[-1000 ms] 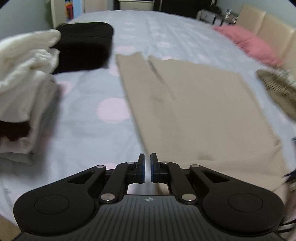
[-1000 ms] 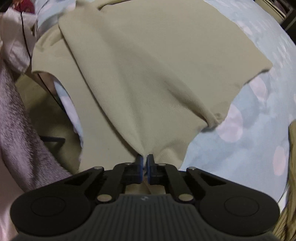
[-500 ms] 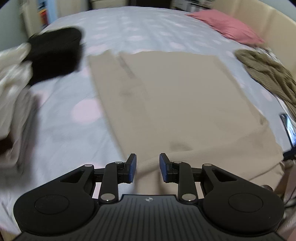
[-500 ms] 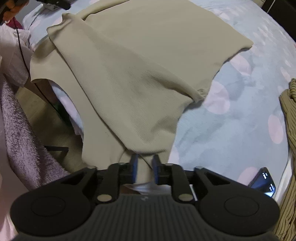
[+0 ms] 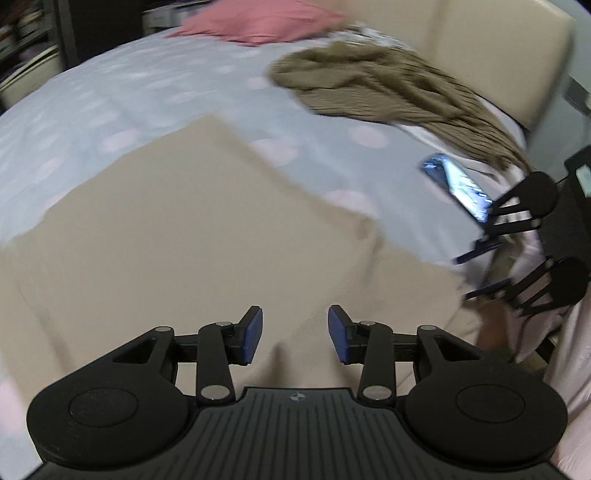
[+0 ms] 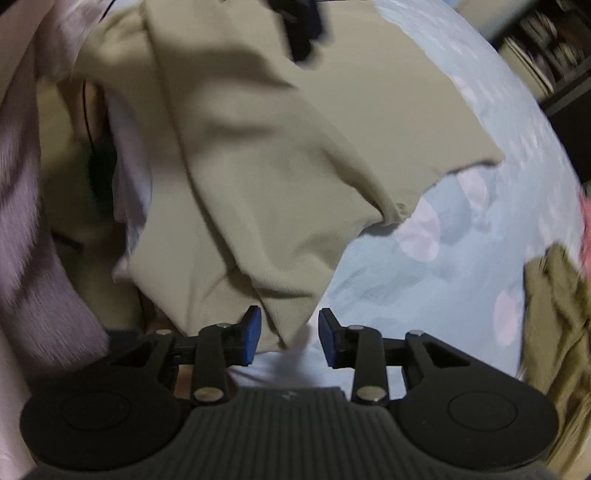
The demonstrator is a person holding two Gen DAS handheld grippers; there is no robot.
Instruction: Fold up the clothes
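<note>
A beige garment [image 5: 177,221] lies spread on the pale blue bed with pink dots [image 5: 110,96]; its near part hangs over the bed's edge. My left gripper [image 5: 295,334] is open just above the garment's near edge, holding nothing. My right gripper [image 6: 290,334] is open too, with a corner of the beige garment [image 6: 258,177] lying between its fingers, not pinched. The right gripper also shows at the right edge of the left wrist view [image 5: 484,271]. The left gripper shows blurred at the top of the right wrist view [image 6: 303,22].
An olive-brown striped garment [image 5: 388,85] lies crumpled at the far right of the bed, also in the right wrist view [image 6: 557,325]. A phone [image 5: 458,184] lies near it. A pink pillow [image 5: 258,22] lies at the back. A purple fleece [image 6: 33,229] hangs at left.
Both grippers have opened wide and let go of the beige garment. The left view has swung right, from the clothes pile toward the striped garment and phone. The garment's corner has dropped.
</note>
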